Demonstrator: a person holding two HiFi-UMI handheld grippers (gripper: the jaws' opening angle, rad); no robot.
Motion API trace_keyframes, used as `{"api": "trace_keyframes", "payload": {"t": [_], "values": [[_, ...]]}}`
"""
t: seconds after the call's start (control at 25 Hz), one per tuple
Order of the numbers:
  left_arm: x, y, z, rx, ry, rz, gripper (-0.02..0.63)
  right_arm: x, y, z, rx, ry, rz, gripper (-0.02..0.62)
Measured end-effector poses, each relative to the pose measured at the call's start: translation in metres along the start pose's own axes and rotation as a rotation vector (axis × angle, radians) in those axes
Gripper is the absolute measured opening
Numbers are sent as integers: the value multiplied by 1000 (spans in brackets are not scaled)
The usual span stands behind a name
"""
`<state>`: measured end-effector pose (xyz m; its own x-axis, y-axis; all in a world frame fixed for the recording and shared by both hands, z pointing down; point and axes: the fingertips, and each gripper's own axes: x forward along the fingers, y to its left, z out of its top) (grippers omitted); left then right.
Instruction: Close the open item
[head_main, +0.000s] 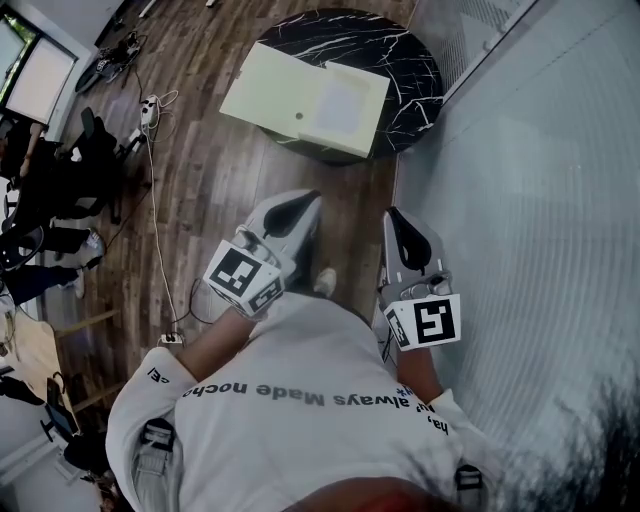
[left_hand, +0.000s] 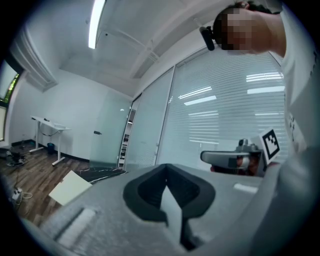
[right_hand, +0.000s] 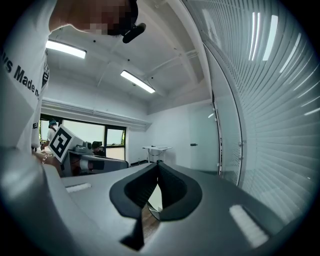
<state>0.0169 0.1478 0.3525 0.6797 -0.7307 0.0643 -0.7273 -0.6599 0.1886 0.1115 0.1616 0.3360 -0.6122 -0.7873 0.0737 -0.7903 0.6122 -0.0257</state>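
cream box (head_main: 300, 95) open flat, long axis left-right; left gripper (head_main: 305, 198), right gripper (head_main: 393, 214) fingers closed

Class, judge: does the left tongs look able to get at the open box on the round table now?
Probably not yet: the left tongs hang short of the box, with only bare floor between.

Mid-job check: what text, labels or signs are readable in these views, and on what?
"always Made noche": on the person's shirt, upside down in the head view, both ends cut off.
Cubes on left gripper and right gripper: square marker patterns only, no words.
Pale box: no print legible.
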Motion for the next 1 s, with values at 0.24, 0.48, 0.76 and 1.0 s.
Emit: {"api": "trace_keyframes", "payload": {"t": [0.24, 0.48, 0.76, 1.0], "values": [[31, 45, 1, -6, -6, -11, 3, 44, -22, -5, -4, 20, -21, 2], [64, 116, 16, -24, -16, -19, 3, 126, -42, -1, -7, 40, -24, 2], [89, 198, 47, -12, -36, -26, 3, 216, -51, 19, -40, 37, -27, 2], [101, 245, 61, -2, -41, -46, 3, 261, -55, 25, -43, 28, -57, 2]]}}
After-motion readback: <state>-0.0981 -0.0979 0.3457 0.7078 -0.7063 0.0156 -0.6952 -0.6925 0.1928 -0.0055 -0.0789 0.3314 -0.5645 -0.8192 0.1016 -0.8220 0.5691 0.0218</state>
